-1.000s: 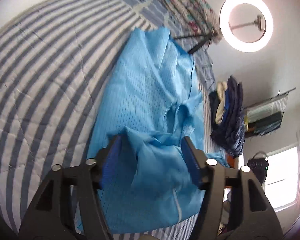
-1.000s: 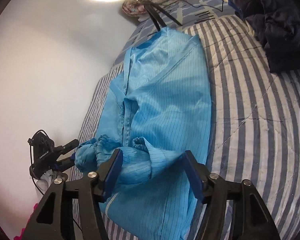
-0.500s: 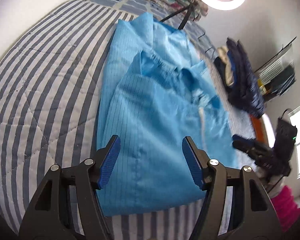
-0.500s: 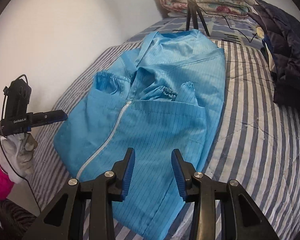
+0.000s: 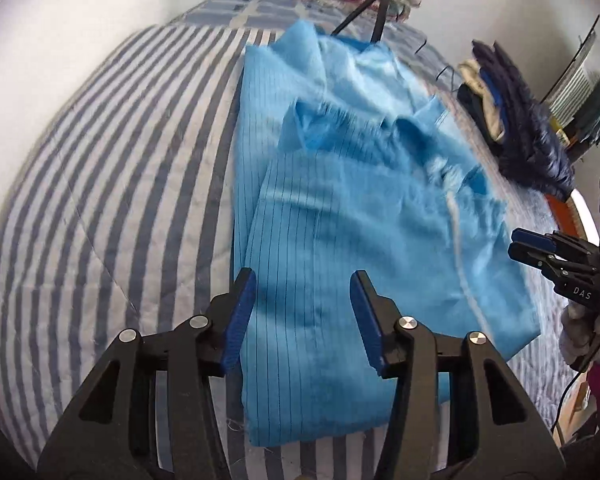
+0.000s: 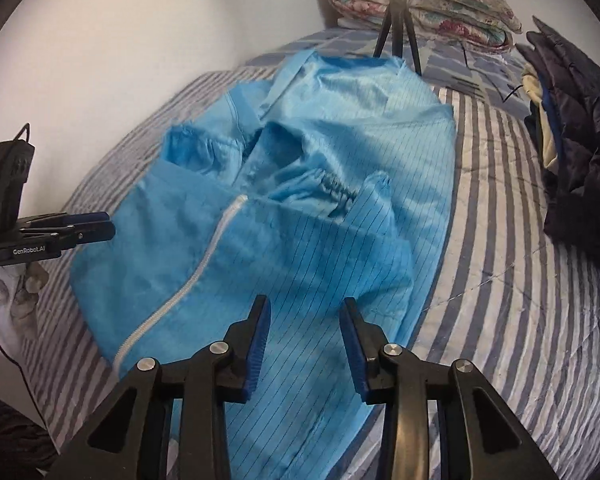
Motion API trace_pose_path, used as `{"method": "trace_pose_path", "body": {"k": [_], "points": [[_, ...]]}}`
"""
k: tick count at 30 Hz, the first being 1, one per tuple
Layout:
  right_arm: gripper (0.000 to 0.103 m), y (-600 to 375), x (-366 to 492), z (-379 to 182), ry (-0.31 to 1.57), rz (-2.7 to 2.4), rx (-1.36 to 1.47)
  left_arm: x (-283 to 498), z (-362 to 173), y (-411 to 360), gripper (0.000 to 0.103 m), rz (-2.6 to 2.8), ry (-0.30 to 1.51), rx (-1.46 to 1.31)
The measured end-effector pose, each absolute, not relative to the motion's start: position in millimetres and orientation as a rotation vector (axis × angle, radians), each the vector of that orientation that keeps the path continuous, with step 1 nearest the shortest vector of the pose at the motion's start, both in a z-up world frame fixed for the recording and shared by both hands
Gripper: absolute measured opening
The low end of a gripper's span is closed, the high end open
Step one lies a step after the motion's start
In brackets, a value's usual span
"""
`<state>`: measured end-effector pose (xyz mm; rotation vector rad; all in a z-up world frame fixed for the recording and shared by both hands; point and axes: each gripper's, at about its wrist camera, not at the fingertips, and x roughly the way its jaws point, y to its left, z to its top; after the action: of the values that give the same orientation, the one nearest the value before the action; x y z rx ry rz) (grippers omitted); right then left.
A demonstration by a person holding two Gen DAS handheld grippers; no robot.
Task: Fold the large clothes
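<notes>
While both claws hang empty over the near hem, the garment [image 6: 320, 240] lies on the striped bed [image 6: 520, 280]. Left claw [image 5: 302, 316]: jaws wide apart, nothing between them, blue cloth below. Right claw [image 6: 304, 340]: jaws also apart, empty, above the near edge of the folded panel.

Garment: light blue, pinstriped, large. Lower part doubled up over the body; white zipper [image 6: 204, 264] runs diagonally across the top layer. Beyond the fold, two elastic cuffs [image 6: 332, 192] sit bunched near the middle. Collar end points toward the tripod [image 6: 398, 28] at the far end of the bed.

Further off: dark coats [image 6: 572, 152] heaped on the right side, well apart from the garment; floral quilt [image 6: 420, 8] stacked against the wall.

Risks, as judged:
- Top layer looks slack and slippery; a pinch taking one layer only would peel the fold open.
- Bunched cuffs under the next fold would leave a lump and a skewed edge.
- Near hem overhangs toward the bed edge; a careless drag could pull the whole thing off.
</notes>
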<state>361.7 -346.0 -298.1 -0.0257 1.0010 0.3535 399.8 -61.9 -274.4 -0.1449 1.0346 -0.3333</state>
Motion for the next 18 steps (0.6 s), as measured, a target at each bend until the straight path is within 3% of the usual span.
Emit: {"method": "trace_pose_path", "body": {"k": [5, 7, 9, 18], "points": [[0.038, -376, 373, -256, 0.866, 0.335, 0.064, 437, -230, -53, 0.051, -0.360, 0.962, -0.185], [0.045, -388, 388, -246, 0.849, 0.323, 0.101, 465, -215, -52, 0.060, -0.403, 0.957, -0.219], [0.046, -398, 408, -239, 0.838, 0.317, 0.131, 497, -207, -50, 0.060, -0.409, 0.946, -0.250], [0.056, -424, 523, -241, 0.845, 0.281, 0.214, 629, -220, -51, 0.066, -0.447, 0.978, -0.437]]}}
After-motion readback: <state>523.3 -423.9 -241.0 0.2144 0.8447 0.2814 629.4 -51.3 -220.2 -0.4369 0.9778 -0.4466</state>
